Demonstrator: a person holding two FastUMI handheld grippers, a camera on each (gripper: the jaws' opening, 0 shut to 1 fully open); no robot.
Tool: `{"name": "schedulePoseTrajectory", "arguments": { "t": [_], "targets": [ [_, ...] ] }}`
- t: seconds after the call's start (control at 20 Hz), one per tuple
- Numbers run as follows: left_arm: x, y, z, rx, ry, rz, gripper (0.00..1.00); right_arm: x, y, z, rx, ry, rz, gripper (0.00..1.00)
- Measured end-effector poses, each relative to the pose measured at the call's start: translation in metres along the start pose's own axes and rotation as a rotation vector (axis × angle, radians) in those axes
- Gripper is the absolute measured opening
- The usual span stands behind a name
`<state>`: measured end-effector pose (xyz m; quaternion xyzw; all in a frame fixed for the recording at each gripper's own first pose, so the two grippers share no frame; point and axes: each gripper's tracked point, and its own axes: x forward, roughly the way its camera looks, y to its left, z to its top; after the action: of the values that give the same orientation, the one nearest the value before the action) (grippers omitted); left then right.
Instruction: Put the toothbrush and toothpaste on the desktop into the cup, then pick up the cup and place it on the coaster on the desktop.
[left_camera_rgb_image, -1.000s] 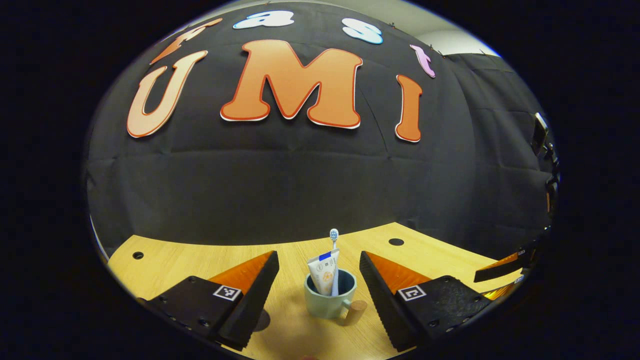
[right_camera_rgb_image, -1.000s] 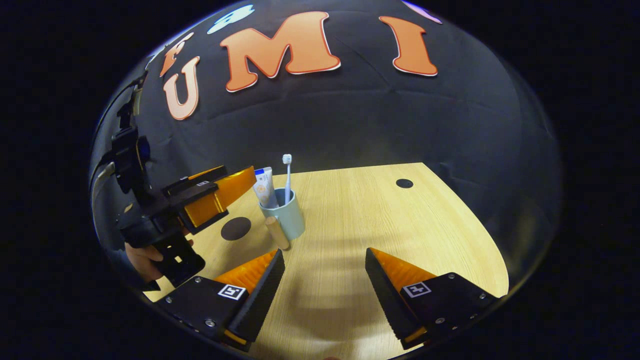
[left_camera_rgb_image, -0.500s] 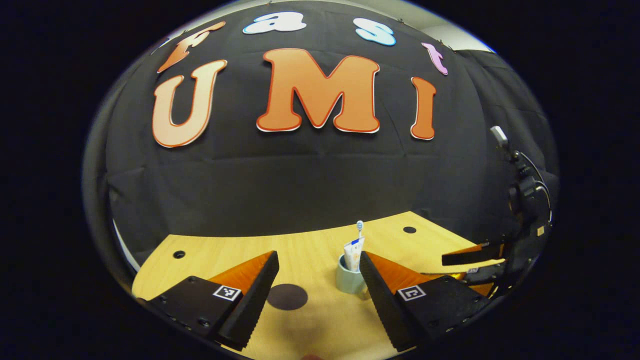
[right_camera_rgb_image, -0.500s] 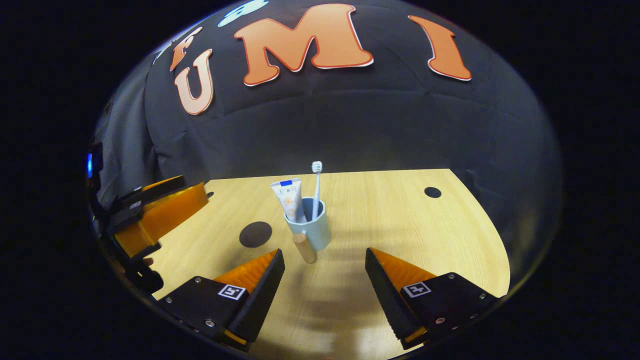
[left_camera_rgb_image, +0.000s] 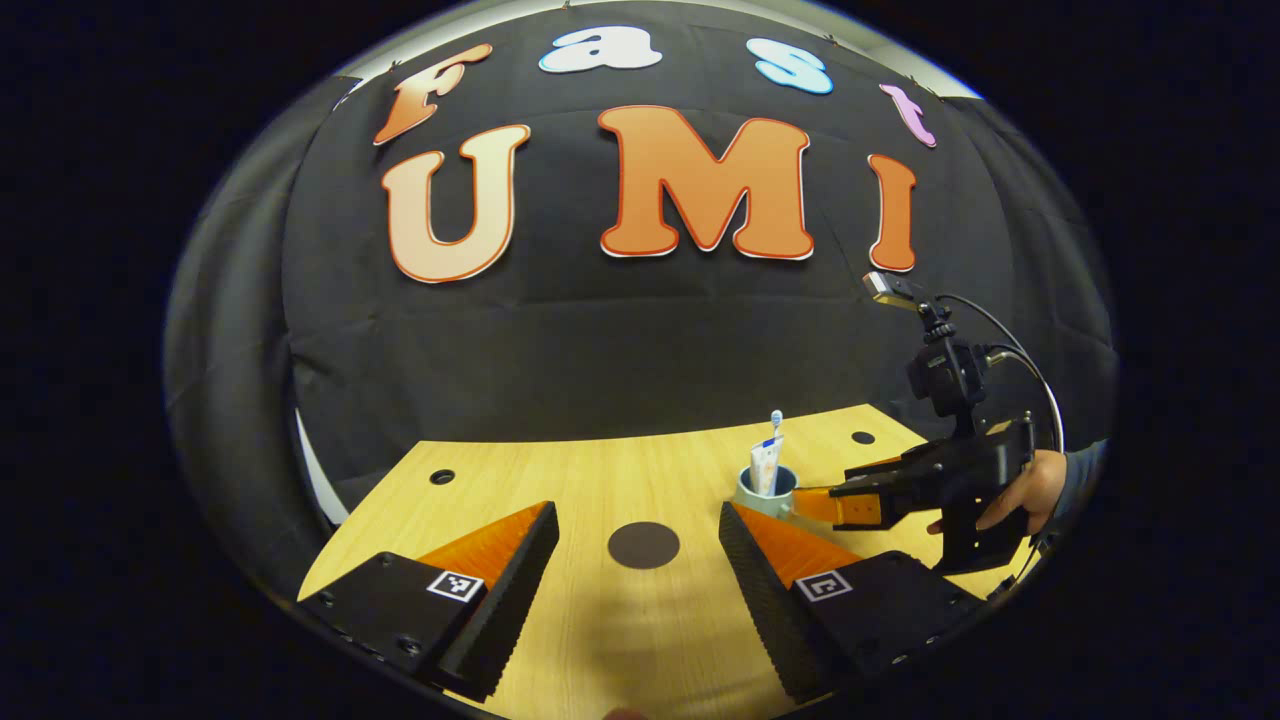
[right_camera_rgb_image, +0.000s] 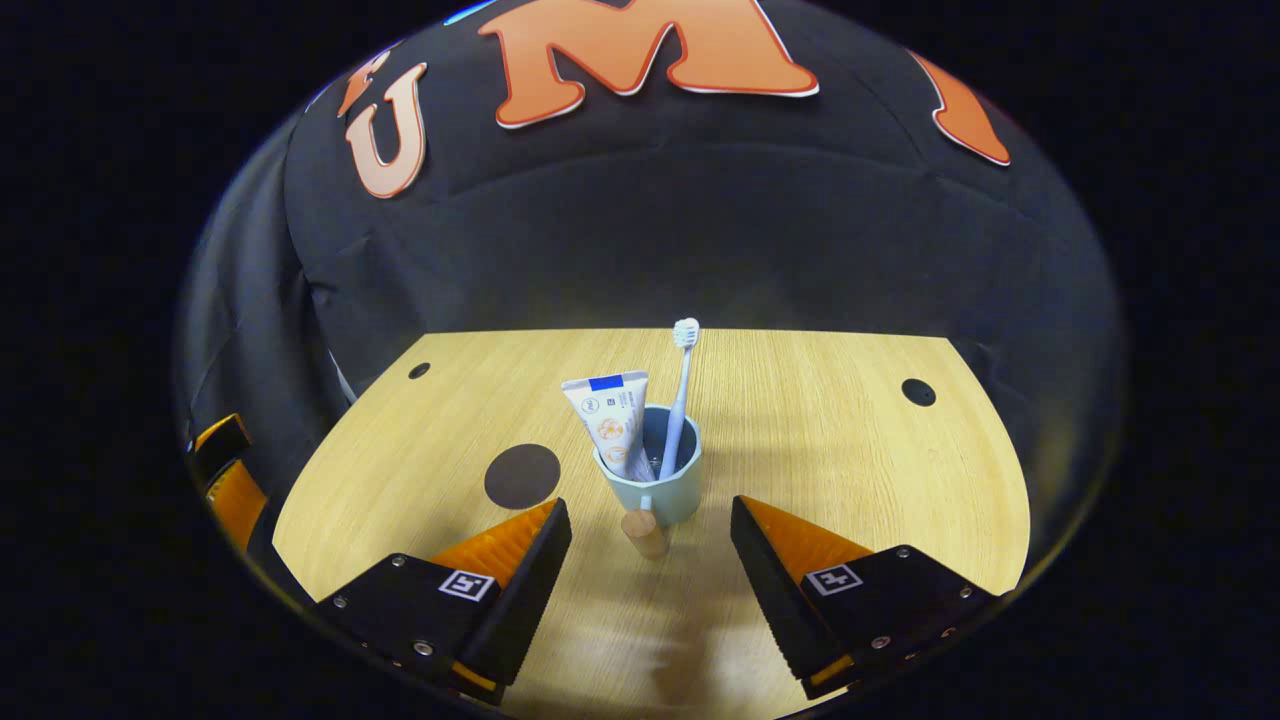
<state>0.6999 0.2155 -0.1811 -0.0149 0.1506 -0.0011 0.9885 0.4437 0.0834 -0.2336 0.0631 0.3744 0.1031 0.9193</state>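
Between my right gripper, jaws apart, sits the cup's wooden handle; beyond it the cup holds toothpaste and toothbrush. My left gripper is spread wide over the worktop, the coaster just ahead.

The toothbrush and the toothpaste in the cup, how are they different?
The toothbrush is a thin stick with a bristly head on top, while the toothpaste is a wide, flat tube. The toothbrush pokes up higher than the toothpaste. The toothbrush leans toward the right side of the cup, and the toothpaste leans toward the left. Both are mostly white and stand inside the same cup on the wooden desktop.
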Motion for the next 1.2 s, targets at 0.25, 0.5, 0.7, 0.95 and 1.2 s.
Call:
{"name": "schedulePoseTrajectory", "arguments": {
  "t": [0.25, 0.5, 0.7, 0.95, 1.2],
  "targets": [
    [-0.021, 0.028, -0.009, 0.001, 0.044, 0.084, 0.97, 0.025, 0.002, -0.005, -0.014, 0.067, -0.014, 0.96],
    [-0.051, 0.036, -0.010, 0.004, 0.082, 0.143, 0.97, 0.042, 0.004, -0.013, -0.008, 0.130, -0.017, 0.95],
    [-0.072, 0.036, -0.011, -0.011, 0.116, 0.169, 0.97, 0.053, 0.003, -0.024, -0.025, 0.179, -0.033, 0.95],
    [-0.094, 0.041, -0.010, -0.026, 0.152, 0.202, 0.99, 0.067, -0.001, -0.043, -0.039, 0.275, -0.065, 0.88],
    [-0.099, 0.047, -0.013, -0.038, 0.175, 0.230, 0.99, 0.077, 0.004, -0.058, -0.035, 0.336, -0.083, 0.67]
  ]
}}
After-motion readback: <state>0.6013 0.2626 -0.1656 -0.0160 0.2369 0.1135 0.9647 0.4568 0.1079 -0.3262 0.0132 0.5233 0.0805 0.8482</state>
